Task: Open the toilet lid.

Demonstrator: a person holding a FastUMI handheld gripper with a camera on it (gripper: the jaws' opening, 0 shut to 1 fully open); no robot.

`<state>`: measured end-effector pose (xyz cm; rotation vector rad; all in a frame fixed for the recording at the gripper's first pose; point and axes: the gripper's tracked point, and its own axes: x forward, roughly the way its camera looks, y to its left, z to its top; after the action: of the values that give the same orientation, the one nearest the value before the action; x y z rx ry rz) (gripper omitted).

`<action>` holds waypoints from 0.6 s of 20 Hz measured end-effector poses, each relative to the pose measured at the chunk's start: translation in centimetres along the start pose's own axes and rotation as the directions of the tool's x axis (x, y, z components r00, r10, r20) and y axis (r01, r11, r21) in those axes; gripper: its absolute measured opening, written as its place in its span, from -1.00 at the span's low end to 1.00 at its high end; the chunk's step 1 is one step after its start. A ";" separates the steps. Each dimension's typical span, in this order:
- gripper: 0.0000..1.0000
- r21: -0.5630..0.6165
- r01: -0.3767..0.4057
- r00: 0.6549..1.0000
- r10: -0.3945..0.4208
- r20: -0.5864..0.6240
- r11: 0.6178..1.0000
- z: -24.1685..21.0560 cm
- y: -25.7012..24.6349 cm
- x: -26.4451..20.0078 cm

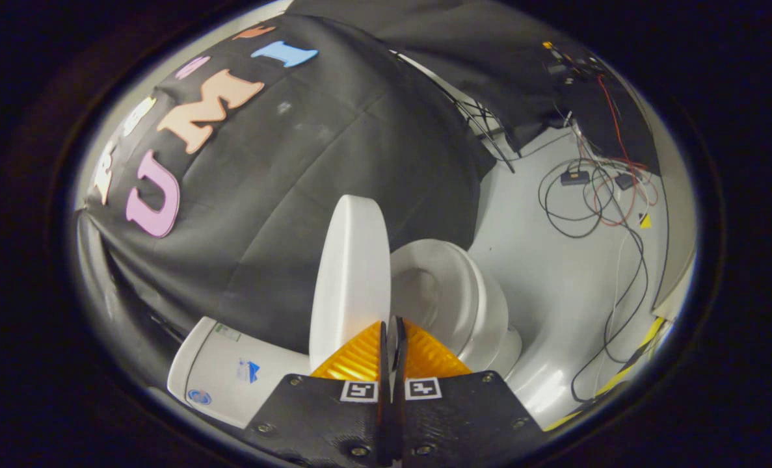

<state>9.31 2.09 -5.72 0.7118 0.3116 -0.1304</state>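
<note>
Standing raised on its hinge, the toilet lid (350,273) leans back toward the cistern (229,374), leaving the seat and bowl (447,296) exposed — the opening looks essentially done. The gripper (392,335) sits just before the lid's lower edge, fingers pressed together with apparently nothing between them — though the close view hides any contact; cables (594,201) trail across the floor beyond

White toilet lid (352,273) raised on edge just ahead of the closed fingers, beside the open bowl (447,292).
</note>
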 end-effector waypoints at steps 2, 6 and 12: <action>-0.98 -0.021 0.000 1.000 0.001 0.013 1.000 0.5 1.1 -0.6; -0.98 -0.064 0.004 0.999 -0.002 0.037 0.998 0.9 3.4 -1.7; -0.98 -0.151 0.014 0.998 -0.004 0.063 0.988 1.0 6.4 -3.0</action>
<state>8.12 6.23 -0.03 0.5550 0.2619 -0.1357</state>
